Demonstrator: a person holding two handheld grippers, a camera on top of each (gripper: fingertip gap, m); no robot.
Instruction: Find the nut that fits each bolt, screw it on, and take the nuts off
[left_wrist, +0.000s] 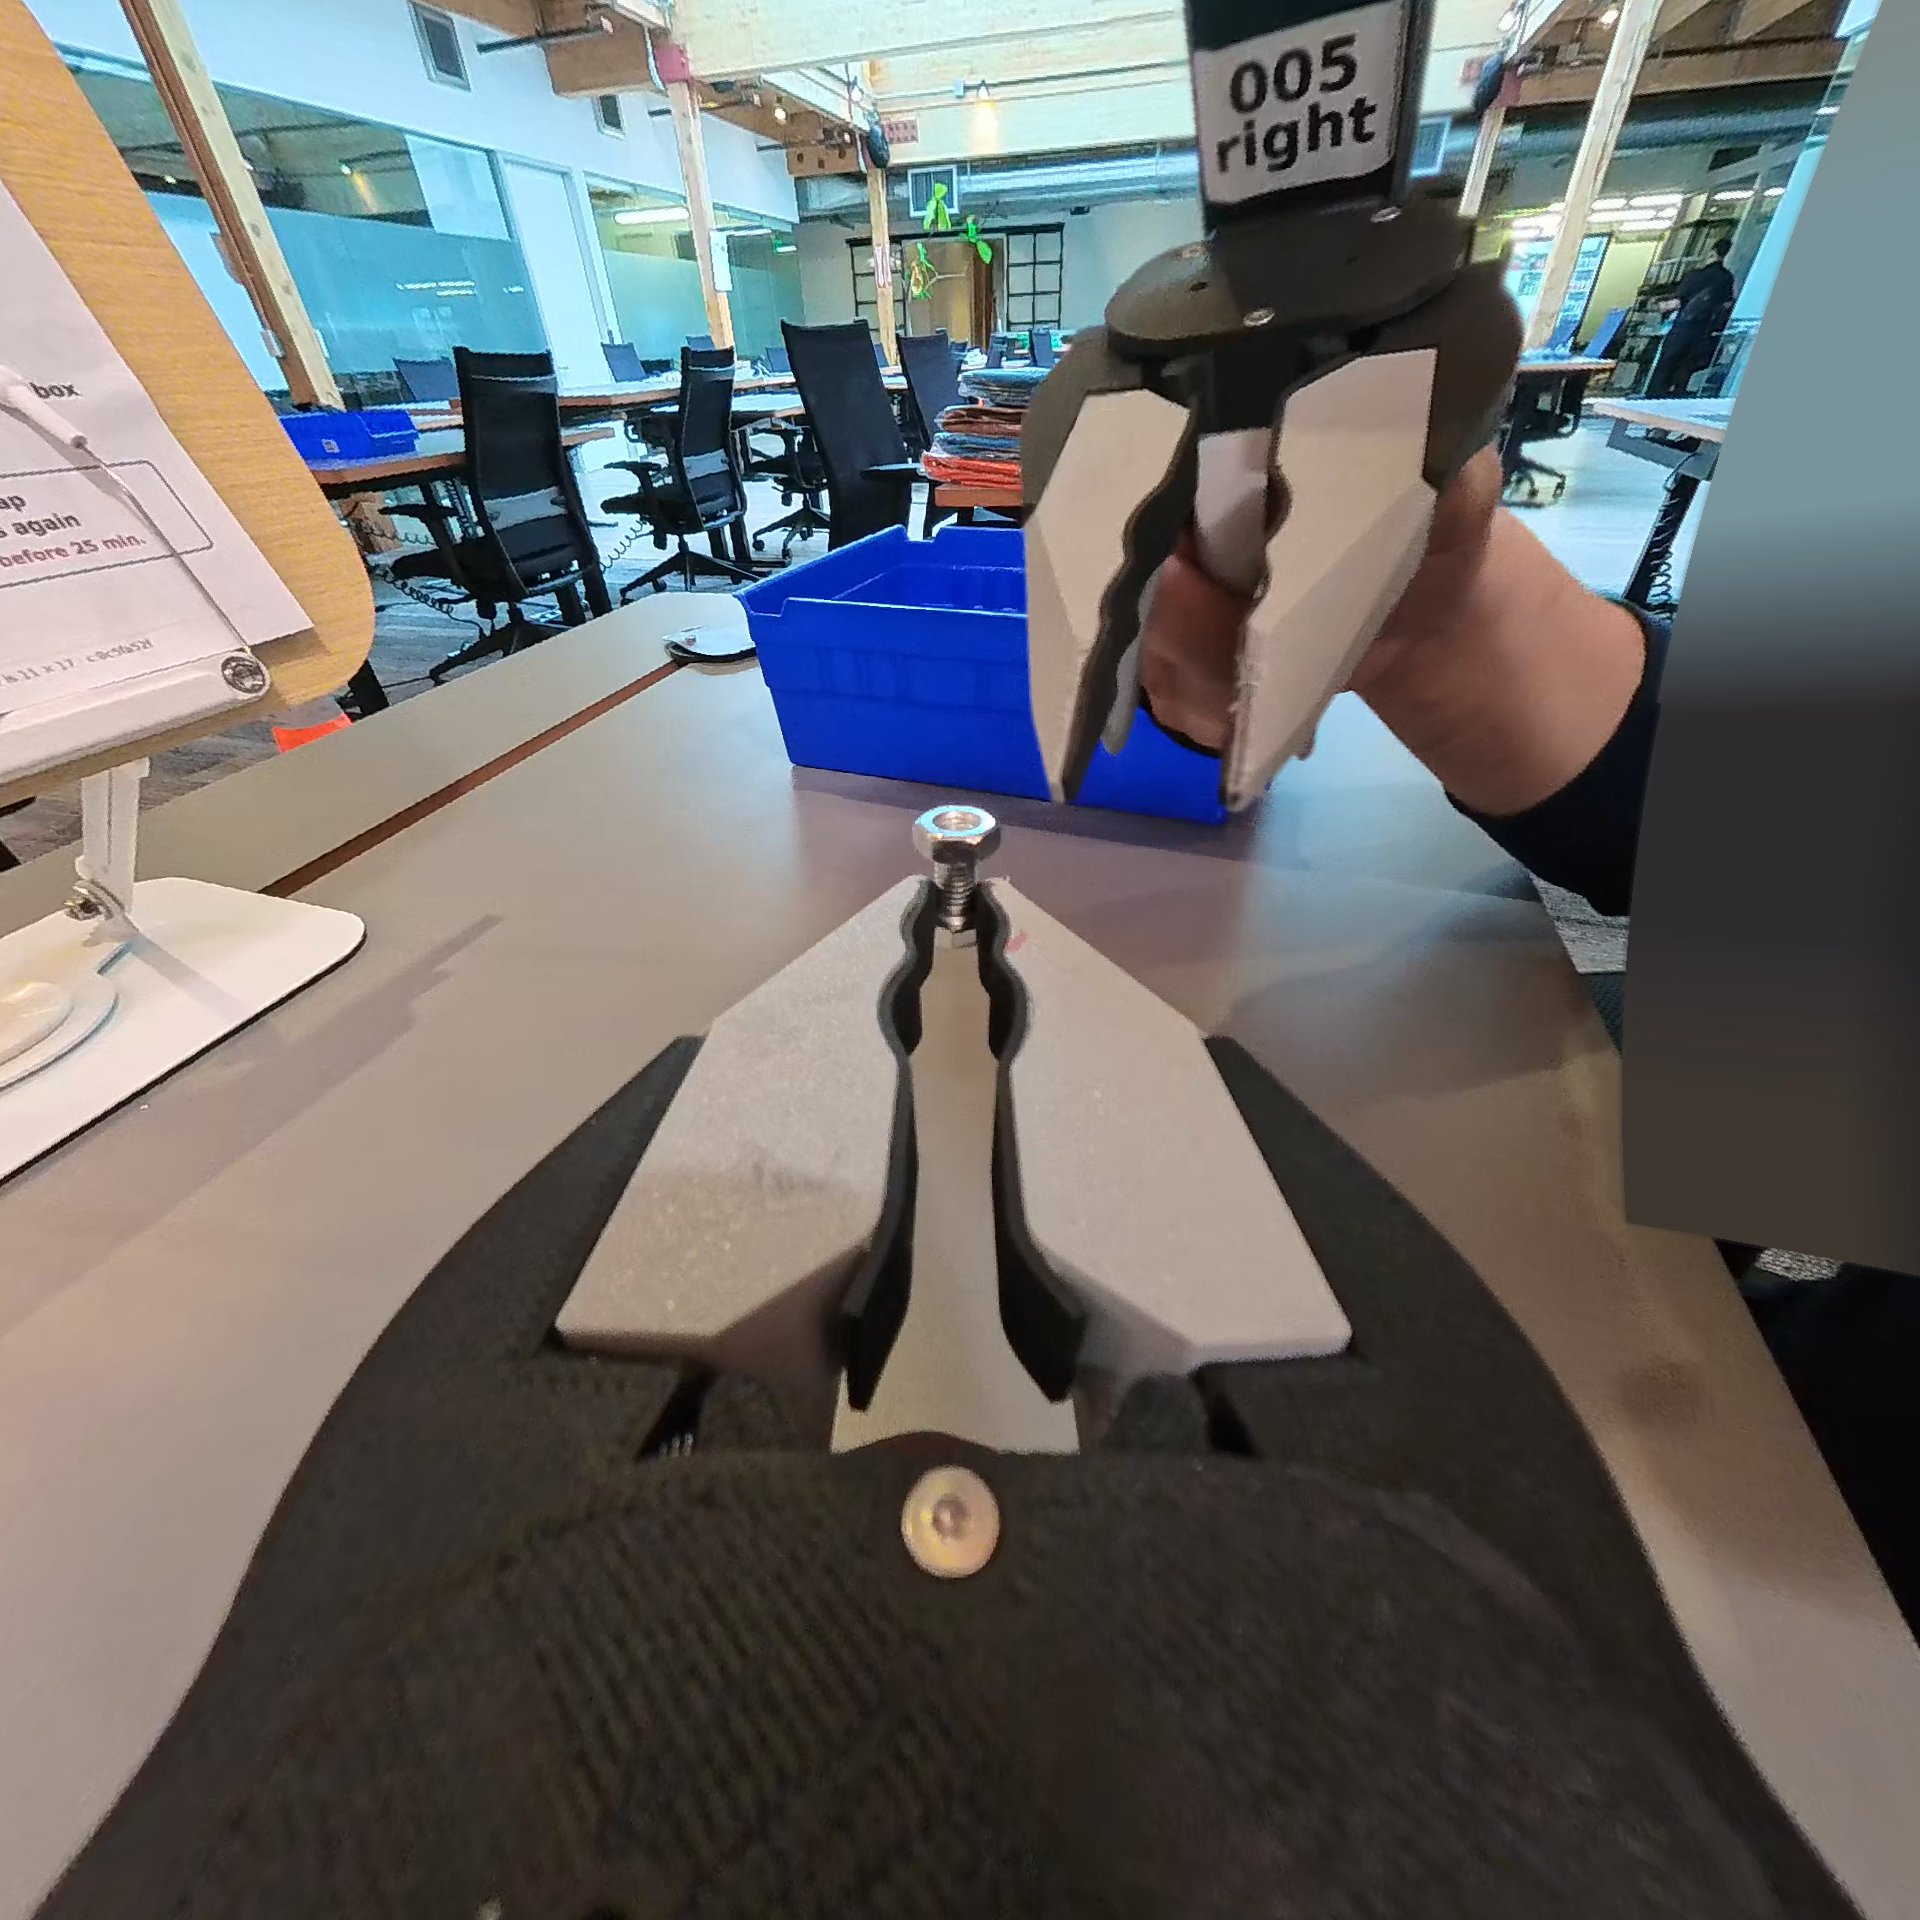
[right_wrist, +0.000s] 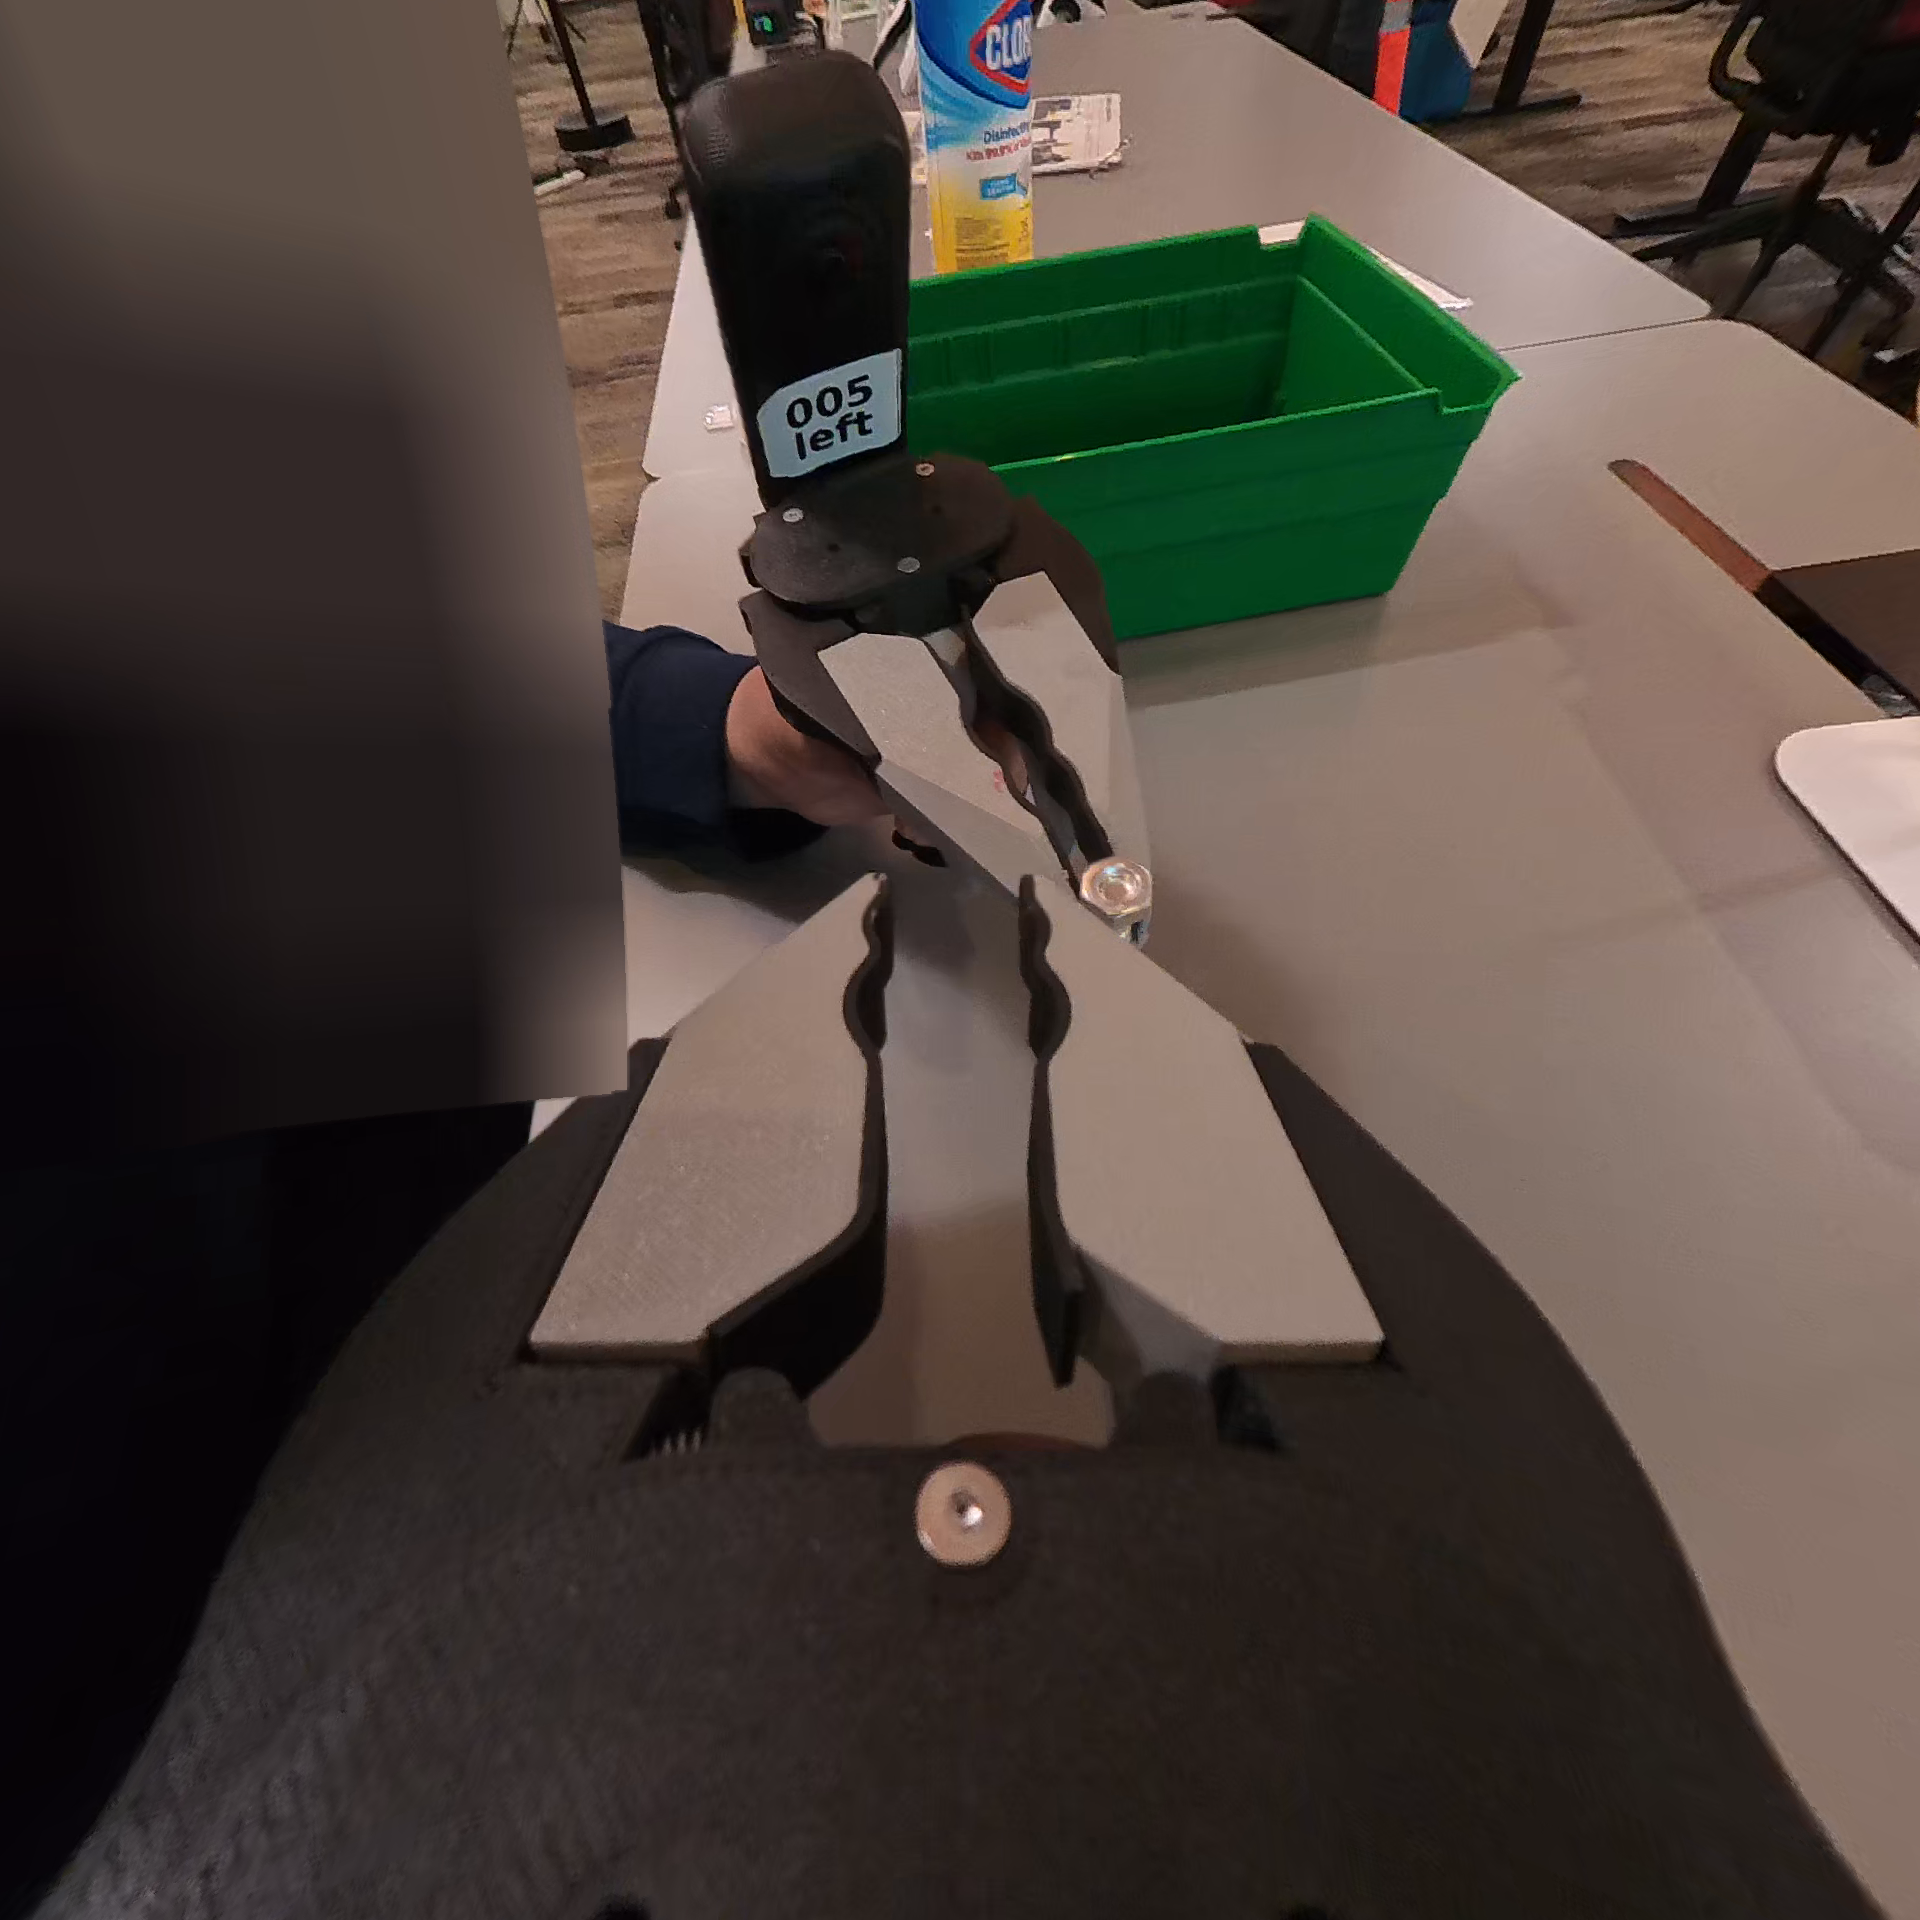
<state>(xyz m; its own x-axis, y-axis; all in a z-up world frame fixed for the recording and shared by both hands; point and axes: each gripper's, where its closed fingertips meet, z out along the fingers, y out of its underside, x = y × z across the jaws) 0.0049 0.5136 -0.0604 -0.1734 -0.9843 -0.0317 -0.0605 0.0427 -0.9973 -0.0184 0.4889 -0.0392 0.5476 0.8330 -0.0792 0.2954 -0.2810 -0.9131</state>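
Observation:
My left gripper (left_wrist: 954, 906) is shut on a small silver bolt (left_wrist: 954, 891) and holds it upright just above the grey table (left_wrist: 520, 1039). A hex nut (left_wrist: 955, 834) sits on the top end of the threaded shaft, above the fingertips. My right gripper (left_wrist: 1151, 795) hangs open and empty, pointing down, a little above and to the right of the nut. In the right wrist view, my right gripper (right_wrist: 954, 891) is open, with the left gripper (right_wrist: 1086, 868) and the bolt with its nut (right_wrist: 1114, 891) just beyond its right fingertip (right_wrist: 1031, 896).
A blue bin (left_wrist: 894, 665) stands behind the bolt. A green bin (right_wrist: 1195, 468) and a spray can (right_wrist: 977, 135) stand behind the left gripper. A white stand holding a paper sheet (left_wrist: 156, 935) is at the left. Hands hold both grippers. My left and right fingertips are right by each other.

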